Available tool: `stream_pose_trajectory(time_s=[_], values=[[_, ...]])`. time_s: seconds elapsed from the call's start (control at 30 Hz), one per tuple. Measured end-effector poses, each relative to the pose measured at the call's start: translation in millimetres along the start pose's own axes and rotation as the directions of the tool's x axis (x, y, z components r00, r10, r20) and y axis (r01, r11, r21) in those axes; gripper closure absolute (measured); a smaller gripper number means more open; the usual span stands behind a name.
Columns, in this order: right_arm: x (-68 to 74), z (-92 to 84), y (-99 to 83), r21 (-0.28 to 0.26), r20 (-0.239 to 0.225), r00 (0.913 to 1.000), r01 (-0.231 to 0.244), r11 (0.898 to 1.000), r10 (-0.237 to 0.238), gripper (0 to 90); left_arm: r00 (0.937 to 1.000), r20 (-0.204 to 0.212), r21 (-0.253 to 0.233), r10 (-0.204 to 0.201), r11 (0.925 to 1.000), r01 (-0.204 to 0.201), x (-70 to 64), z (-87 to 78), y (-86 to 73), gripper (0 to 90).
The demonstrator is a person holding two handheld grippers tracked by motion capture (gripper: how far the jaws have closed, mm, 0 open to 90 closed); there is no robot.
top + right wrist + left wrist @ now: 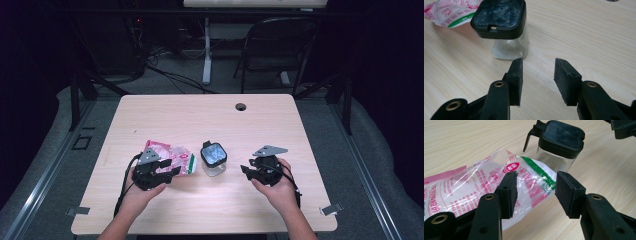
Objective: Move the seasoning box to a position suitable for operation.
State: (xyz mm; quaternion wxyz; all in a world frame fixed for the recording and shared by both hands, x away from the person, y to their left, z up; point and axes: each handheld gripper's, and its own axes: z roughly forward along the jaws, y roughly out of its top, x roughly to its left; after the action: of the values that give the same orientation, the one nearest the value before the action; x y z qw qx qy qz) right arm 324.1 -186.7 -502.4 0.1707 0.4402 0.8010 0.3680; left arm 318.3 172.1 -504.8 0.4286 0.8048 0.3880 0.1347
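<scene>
Nearest us, our left gripper [536,191] stands released, its jaws spread either side of the plastic bag's [499,180] green-striped end, which lies just beside the jar [560,147]. Our right gripper [537,77] is released too, empty, its jaws just short of that jar on the table [210,115].

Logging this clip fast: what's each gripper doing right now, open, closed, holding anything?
Left gripper: open, jaws either side of the plastic bag end, not pressing it.
Right gripper: open, holding nothing, just short of the jar.
</scene>
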Motion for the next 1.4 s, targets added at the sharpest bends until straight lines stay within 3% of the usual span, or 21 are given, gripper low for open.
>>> stream_pose_trajectory(time_s=[0.13, 0.33, 0.6, 0.7, 0.83, 1.03, 1.2, 1.3, 1.4], values=[[-1.5, 1.8, 6.8, -0.004, -0.058, 0.9976, -0.038, 0.999, 0.038, 59.8, 0.9998, -0.013, 0.015, 0.013, 0.9998, -0.013, -5.0, 1.0, 1.0, 51.6], [-4.4, 7.7, 15.5, -0.015, -0.034, 0.9985, -0.042, 0.999, 0.042, 63.4, 0.9993, -0.037, 0.009, 0.005, 1.0, -0.005, -6.8, 5.5, 15.2, 58.3], [-5.2, 25.7, 25.4, -0.032, -0.017, 0.9987, -0.048, 0.998, 0.047, 70.5, 0.9966, -0.082, 0.02, 0.001, 0.9998, 0.001, -10.5, 30.3, 39.6, 70.9], [-6.2, 35.4, 30.8, -0.04, -0.031, 0.9972, -0.07, 0.997, 0.069, 72.3, 0.9915, -0.129, 0.044, 0.019, 0.9989, -0.013, -17.4, 45.9, 49.0, 77.4], [-4.5, 41.6, 33.2, -0.051, -0.031, 0.9976, -0.063, 0.997, 0.061, 73.8, 0.9891, -0.147, 0.067, 0.009, 0.9977, 0.001, -19.0, 58.5, 51.5, 84.1], [-2.8, 56.4, 39.6, -0.049, -0.035, 0.9978, -0.058, 0.997, 0.056, 77.6, 0.9794, -0.202, 0.097, 0.0, 0.995, 0.02, -21.3, 79.2, 53.3, 86.5], [-4.4, 62.8, 41.9, -0.044, -0.03, 0.9976, -0.065, 0.997, 0.063, 78.1, 0.9777, -0.21, 0.118, 0.005, 0.9928, 0.02, -19.2, 90.2, 53.7, 88.4], [-6.1, 66.8, 42.6, -0.049, -0.032, 0.9963, -0.082, 0.995, 0.08, 78.1, 0.9824, -0.187, 0.13, -0.012, 0.9909, 0.036, -15.6, 95.6, 53.1, 89.0], [-6.6, 68.3, 41.9, -0.03, -0.042, 0.9961, -0.078, 0.996, 0.077, 78.3, 0.9829, -0.184, 0.123, -0.014, 0.9917, 0.037, -17.9, 98.2, 52.3, 89.6]])
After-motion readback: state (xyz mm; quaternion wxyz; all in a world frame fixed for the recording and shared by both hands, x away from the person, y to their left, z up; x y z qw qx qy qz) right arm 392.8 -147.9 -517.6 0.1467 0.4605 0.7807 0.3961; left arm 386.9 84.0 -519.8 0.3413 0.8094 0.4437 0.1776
